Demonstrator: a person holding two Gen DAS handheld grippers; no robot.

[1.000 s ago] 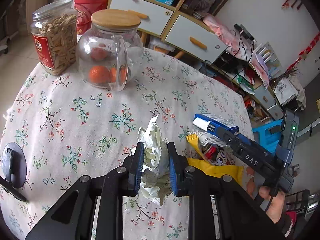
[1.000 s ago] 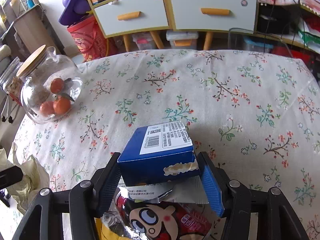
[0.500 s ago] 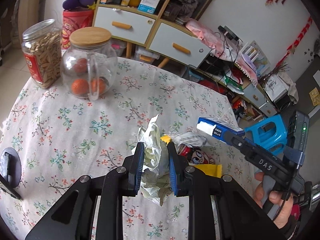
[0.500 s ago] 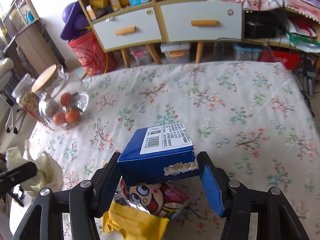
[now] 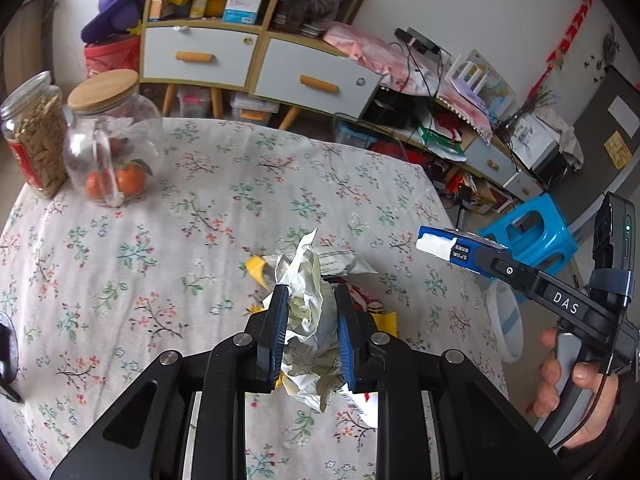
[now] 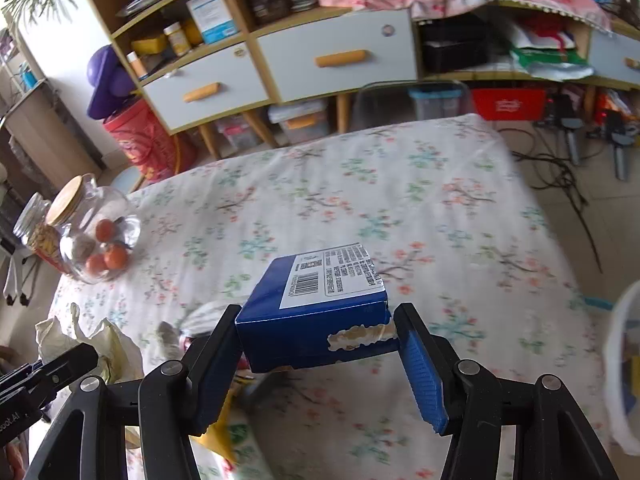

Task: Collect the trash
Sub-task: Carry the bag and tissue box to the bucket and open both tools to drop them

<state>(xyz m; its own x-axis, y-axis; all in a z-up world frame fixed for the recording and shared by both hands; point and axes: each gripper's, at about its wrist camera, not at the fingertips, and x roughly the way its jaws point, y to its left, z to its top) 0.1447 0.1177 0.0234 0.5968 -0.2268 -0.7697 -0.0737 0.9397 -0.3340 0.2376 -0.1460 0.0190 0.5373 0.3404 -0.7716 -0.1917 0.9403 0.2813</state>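
Note:
My left gripper (image 5: pixel 312 320) is shut on a crumpled white paper wad (image 5: pixel 310 312) and holds it above the floral table. My right gripper (image 6: pixel 320 344) is shut on a torn blue box (image 6: pixel 316 312), lifted over the table's right part; the box also shows in the left wrist view (image 5: pixel 452 246). A silver snack wrapper (image 5: pixel 340 262) and a yellow wrapper (image 5: pixel 256 268) lie on the cloth below the paper. A white bin (image 5: pixel 504 320) stands off the table's right edge, and shows at the right of the right wrist view (image 6: pixel 624 364).
A glass jar with oranges (image 5: pixel 112 140) and a jar of snacks (image 5: pixel 34 136) stand at the table's far left. A blue stool (image 5: pixel 528 236) is on the floor to the right. A cabinet with drawers (image 5: pixel 256 64) stands behind the table.
Both grippers have risen from the table with their loads. The right gripper has carried the blue box rightward, toward the table's edge and the bin.

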